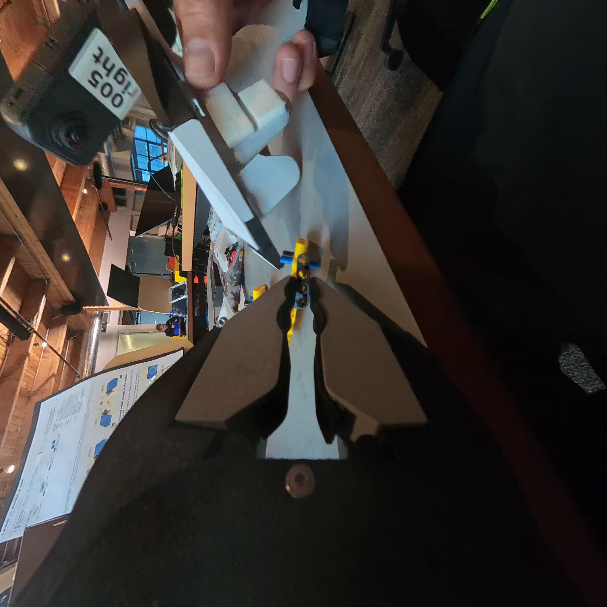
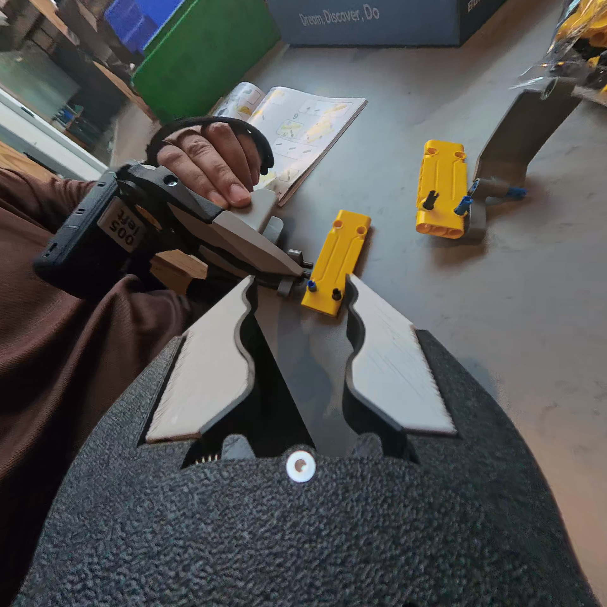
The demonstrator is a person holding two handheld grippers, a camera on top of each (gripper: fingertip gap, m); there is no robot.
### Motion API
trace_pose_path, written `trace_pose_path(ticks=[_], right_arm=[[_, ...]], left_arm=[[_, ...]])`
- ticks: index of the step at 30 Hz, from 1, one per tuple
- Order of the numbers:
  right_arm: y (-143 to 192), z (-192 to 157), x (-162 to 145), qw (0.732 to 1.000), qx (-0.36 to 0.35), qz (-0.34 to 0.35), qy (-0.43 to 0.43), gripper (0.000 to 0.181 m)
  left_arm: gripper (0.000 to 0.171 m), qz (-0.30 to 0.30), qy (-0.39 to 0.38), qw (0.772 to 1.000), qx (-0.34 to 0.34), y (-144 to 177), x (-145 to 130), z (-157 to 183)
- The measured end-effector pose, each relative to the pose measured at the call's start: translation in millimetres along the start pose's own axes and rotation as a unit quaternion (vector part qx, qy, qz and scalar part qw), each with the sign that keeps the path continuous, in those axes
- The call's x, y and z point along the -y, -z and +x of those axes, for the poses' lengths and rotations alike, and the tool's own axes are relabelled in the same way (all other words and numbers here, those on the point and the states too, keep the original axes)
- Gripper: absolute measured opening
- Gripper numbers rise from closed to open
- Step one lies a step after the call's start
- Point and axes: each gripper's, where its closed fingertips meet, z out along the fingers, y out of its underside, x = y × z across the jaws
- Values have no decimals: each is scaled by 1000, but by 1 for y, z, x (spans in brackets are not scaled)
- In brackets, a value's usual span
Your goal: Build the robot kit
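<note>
My left gripper is shut on a small grey connector piece and holds it against the edge of a yellow panel with blue pins. In the right wrist view the left gripper comes in from the left, with the grey piece and its black pins at the left side of the yellow panel, which lies flat on the grey table. My right gripper is open, its fingertips on either side of the panel's near end. One of its fingers shows beside the blue pin.
A second yellow panel with a black and a blue pin lies farther right, beside a grey bracket-like object. An open instruction booklet, a green box, a dark box and a bag of parts stand behind. My two grippers' fingertips are within a few centimetres of each other.
</note>
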Motion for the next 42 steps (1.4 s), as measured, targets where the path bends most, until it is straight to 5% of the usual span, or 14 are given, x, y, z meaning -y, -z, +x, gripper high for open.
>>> trace_pose_path(ticks=[9,13,17,22,42], right_arm=[[3,6,7,982,-153,-2,107,58],[11,-17,16,966,-162,13,200,29],[-2,-21,0,977,-133,-15,167,36],[-5,-21,4,985,-110,1,133,10],[-3,-16,2,987,-111,5,113,9]], left_arm=[[5,-17,-27,997,67,7,1,-18],[4,-13,-16,996,91,11,2,-29],[4,-7,-10,996,91,10,6,-29],[4,-15,-11,997,81,10,7,-23],[7,-3,37,998,55,7,5,-19]])
